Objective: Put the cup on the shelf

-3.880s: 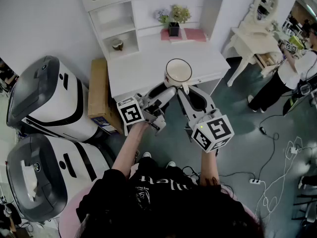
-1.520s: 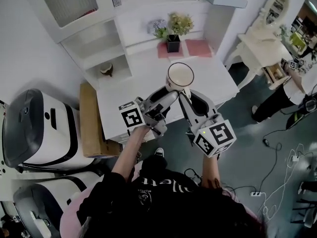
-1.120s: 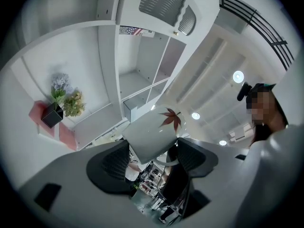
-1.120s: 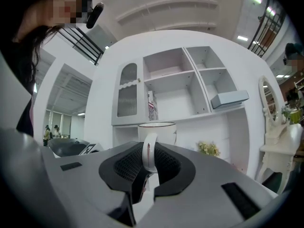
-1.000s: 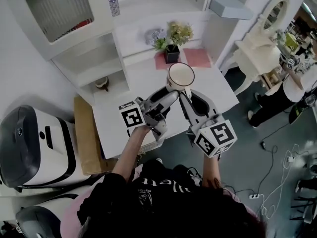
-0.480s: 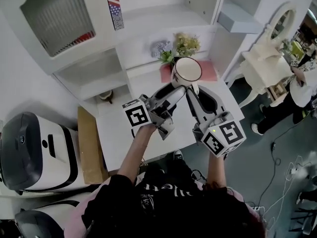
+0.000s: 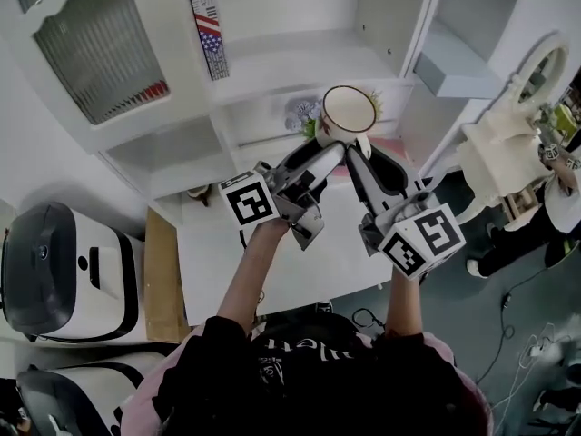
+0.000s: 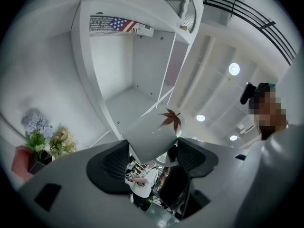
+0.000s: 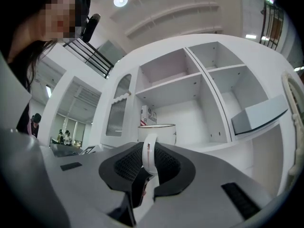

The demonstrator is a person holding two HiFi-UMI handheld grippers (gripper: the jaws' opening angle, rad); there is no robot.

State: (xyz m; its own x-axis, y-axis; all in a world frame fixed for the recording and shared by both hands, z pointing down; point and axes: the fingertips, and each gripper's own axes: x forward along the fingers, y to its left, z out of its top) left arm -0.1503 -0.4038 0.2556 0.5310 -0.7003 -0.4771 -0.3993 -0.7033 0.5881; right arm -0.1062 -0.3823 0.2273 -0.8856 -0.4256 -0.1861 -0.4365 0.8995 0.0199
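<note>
Left of the white shelf unit [image 7: 300, 57] stand two rounded white-and-black machines [image 7: 54, 262] and a brown cardboard box [image 7: 162, 271]. At the unit's left end is a door with ribbed glass [image 7: 95, 48], and a narrow flag-printed box [image 7: 205, 21] stands just right of it.

In front of the unit's open middle compartment, the left gripper [image 7: 329, 151] has its jaws clamped on the wall of the white ceramic cup [image 7: 349, 112], which has a thin dark rim. The left gripper view shows a red maple leaf print [image 8: 172, 120] on the cup's side, just above the pads. The cup is held in the air above the unit's desk top, its mouth turned up toward the head camera.

The right gripper [image 7: 361, 149] has its jaws closed on the cup's white loop handle [image 9: 149, 156]. Behind the cup, a small pot of flowers [image 7: 304, 114] stands on the unit's desk top. Right of the unit stands a white dressing table with an oval mirror [image 7: 531, 80].
</note>
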